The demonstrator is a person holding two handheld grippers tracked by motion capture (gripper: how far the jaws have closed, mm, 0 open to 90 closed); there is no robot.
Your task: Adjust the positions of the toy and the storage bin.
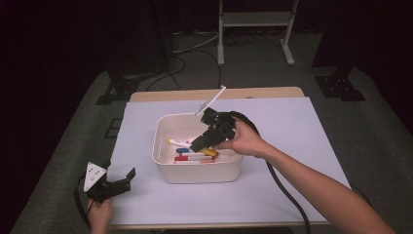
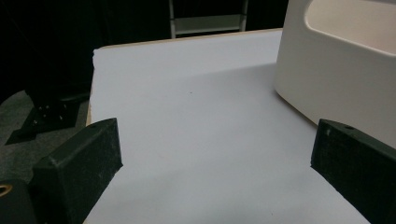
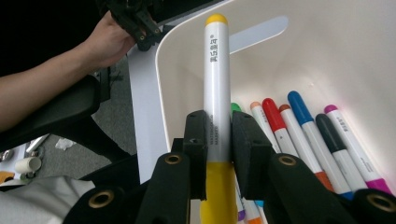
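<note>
The right gripper (image 3: 218, 154) pinches one yellow marker (image 3: 216, 88) tight between its jaws, low over the white bin (image 1: 168, 173); I think it might slip, since the jaws hold it near one end, or bump the markers lying inside; I count about seven there, red (image 3: 275, 122), blue (image 3: 303, 116), black and more; the left gripper (image 2: 210, 154) waits wide open, holding nothing, on the table (image 2: 196, 121) beside the bin.
</note>
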